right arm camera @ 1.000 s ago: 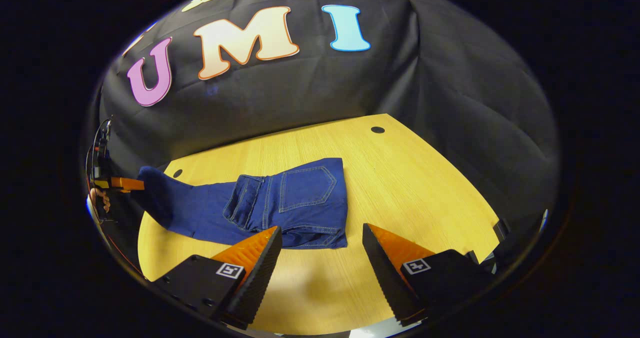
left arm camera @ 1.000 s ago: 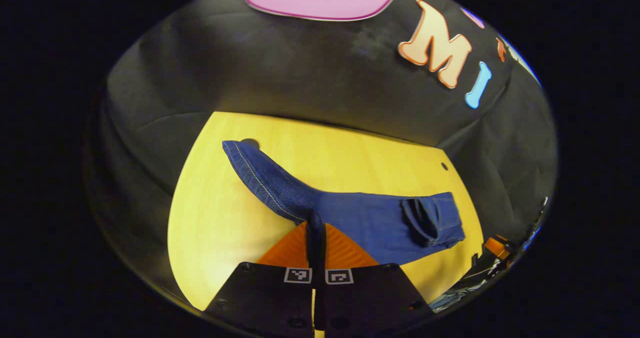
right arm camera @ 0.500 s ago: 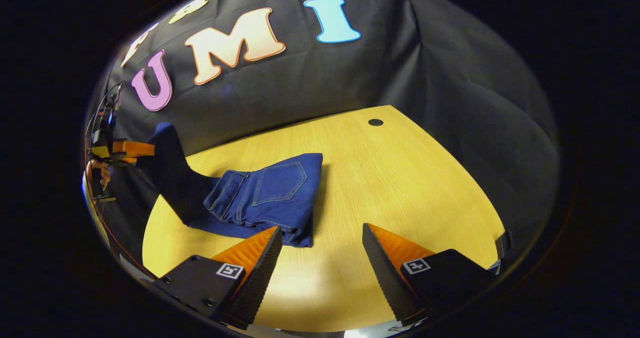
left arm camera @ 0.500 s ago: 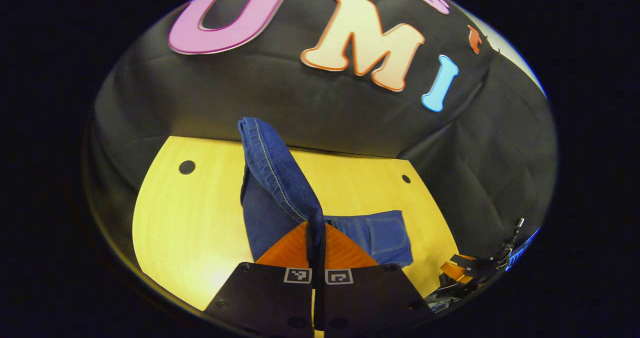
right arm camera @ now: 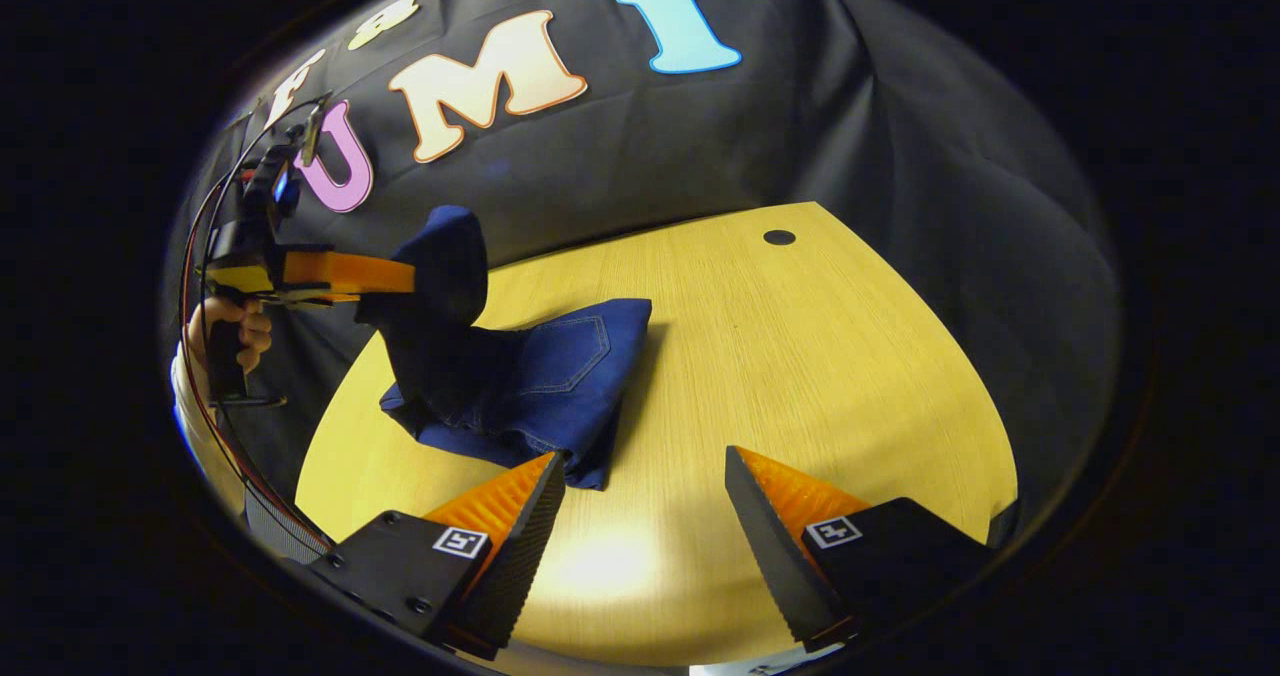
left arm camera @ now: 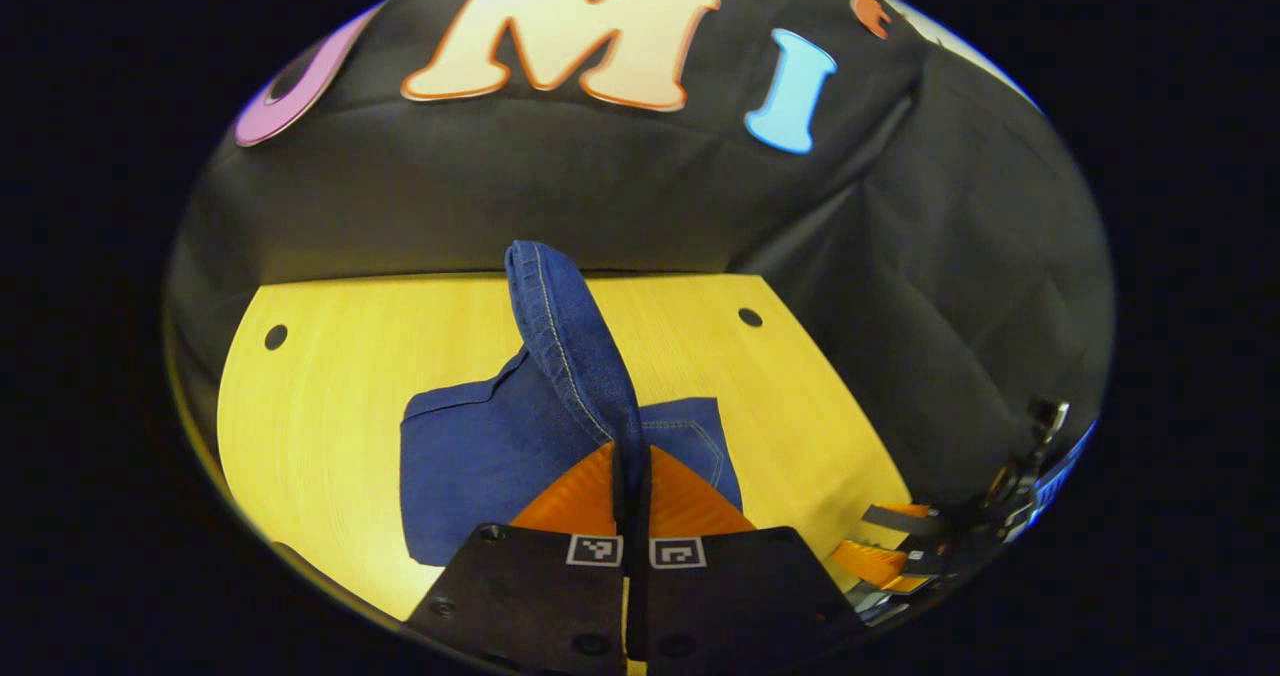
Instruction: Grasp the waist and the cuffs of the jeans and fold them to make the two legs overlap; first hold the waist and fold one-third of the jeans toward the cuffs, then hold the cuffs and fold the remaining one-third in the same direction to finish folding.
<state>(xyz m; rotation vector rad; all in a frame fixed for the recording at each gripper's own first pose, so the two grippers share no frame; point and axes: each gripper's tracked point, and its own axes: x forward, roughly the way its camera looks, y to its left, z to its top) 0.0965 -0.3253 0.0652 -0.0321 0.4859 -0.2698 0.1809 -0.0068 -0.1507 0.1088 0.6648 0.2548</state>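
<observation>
Left gripper view: left gripper (left arm camera: 632,476) with fingers together, clamped on the cuffs (left arm camera: 570,336) of the jeans (left arm camera: 480,456), cuff end lifted off the counter (left arm camera: 330,376) and arching up above the folded part. Right gripper view: same grip seen from the side, left gripper (right arm camera: 385,278) held by a hand (right arm camera: 235,331) above the jeans (right arm camera: 560,376), cuffs (right arm camera: 445,256) hanging from the fingers over the bundle; back pocket face up on the folded waist part, bundle lying on the counter (right arm camera: 800,356) toward its left half. Right gripper (right arm camera: 645,516) with fingers wide apart, holding nothing, low over bare counter just beside the near edge of the jeans

Step in hand, by judgement: the last third, cuffs carried over the already folded waist part. Waist fold looks done; final fold under way, not yet laid down

Next move calls for: carrying the cuffs on across the bundle in the same direction, lowering them flat so the edges line up with the folded part, then parting the fingers. Worth watching: lower layers dragging or bunching under the pull, and the cuff end landing skewed; free right gripper well placed to pin the near edge if the bundle slides
</observation>
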